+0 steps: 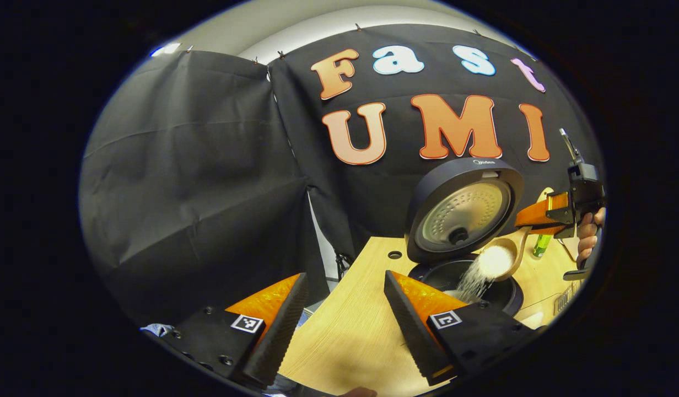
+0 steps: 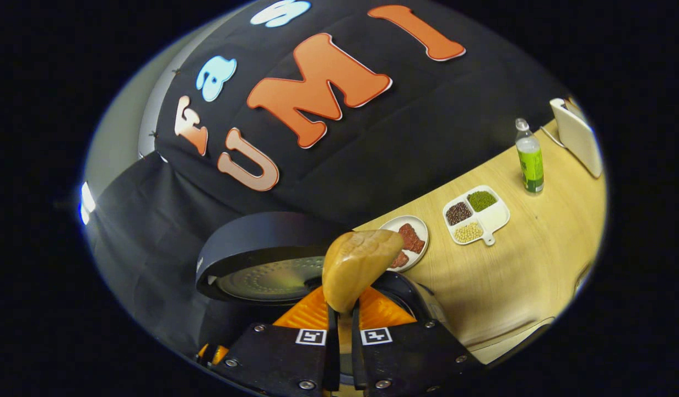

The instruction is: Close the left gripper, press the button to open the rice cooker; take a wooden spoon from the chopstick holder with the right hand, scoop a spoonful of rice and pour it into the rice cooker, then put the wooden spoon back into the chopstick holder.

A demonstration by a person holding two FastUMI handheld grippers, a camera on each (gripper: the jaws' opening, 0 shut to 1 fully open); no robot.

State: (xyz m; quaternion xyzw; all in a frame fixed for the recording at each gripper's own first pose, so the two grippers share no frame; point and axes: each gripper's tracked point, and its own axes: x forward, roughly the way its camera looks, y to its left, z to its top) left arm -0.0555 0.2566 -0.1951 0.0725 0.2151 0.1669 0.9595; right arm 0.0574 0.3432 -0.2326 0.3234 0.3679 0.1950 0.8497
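Ridged tongs (image 2: pixel 344 322) grip smooth wooden spoon (image 2: pixel 357 267); granular rice (image 1: pixel 474 281) spills.

The dark rice cooker (image 1: pixel 465 259) stands lid-up and open. Above its pot the wooden spoon (image 1: pixel 499 259) tilts, white rice (image 1: pixel 474 281) spilling into it.

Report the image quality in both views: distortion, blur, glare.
Left gripper view: strong fisheye bending of the table edge; pouring rice streaks with motion blur; spoon bowl overexposed. Right gripper view: tilted horizon; close spoon slightly soft; bright glare at left rim.
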